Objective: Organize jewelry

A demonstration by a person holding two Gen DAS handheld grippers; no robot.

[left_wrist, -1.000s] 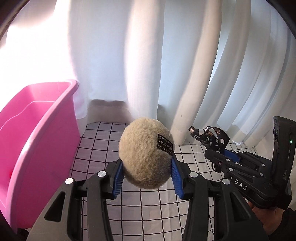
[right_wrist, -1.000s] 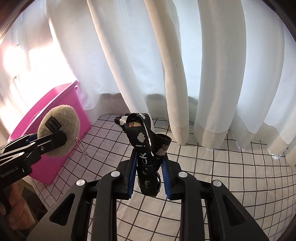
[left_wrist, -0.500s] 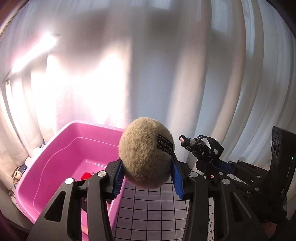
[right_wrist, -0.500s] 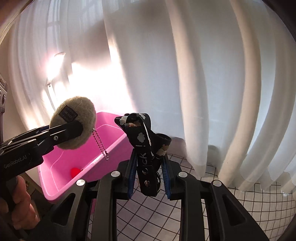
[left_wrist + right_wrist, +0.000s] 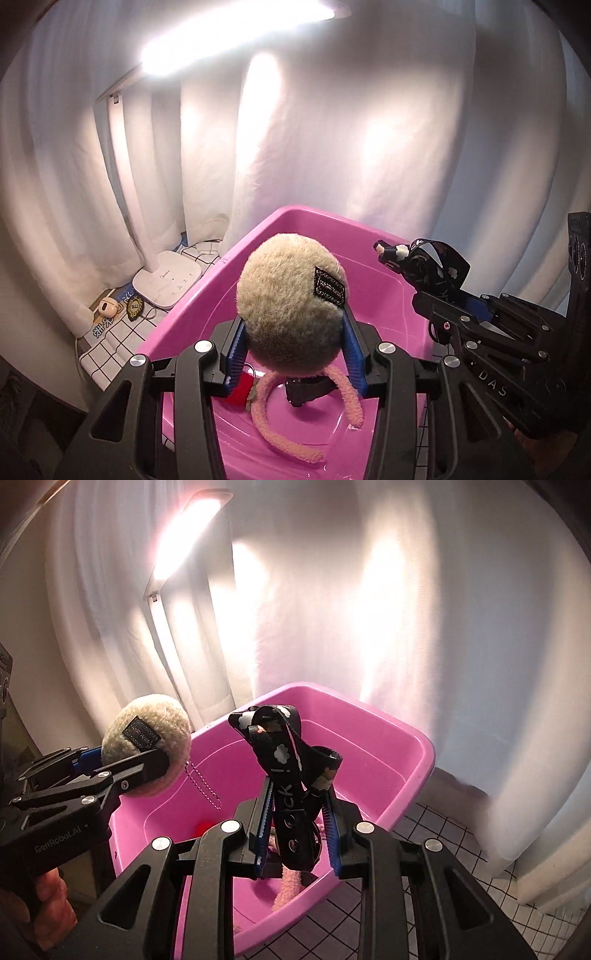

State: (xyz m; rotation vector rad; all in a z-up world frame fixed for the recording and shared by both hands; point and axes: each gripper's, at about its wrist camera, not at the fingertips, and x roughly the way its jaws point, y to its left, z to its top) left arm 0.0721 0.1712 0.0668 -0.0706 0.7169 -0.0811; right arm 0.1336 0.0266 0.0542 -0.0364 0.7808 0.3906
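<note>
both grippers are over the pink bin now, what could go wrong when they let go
The ball chain under the fuzzy pom-pom in the left hand-held gripper could snag on the bin's rim. The black strap in the right hand-held gripper loops over its fingers and may catch there.

bin point(image 5: 310, 221): pink | pom-pom point(image 5: 288, 306): beige | strap point(image 5: 284, 771): black, white flowers | cloth point(image 5: 436, 834): white, black grid

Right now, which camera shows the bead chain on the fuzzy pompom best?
The right wrist view: the bead chain hangs clear below the fuzzy pompom, over the pink bin. In the left wrist view the pompom hides it.
</note>
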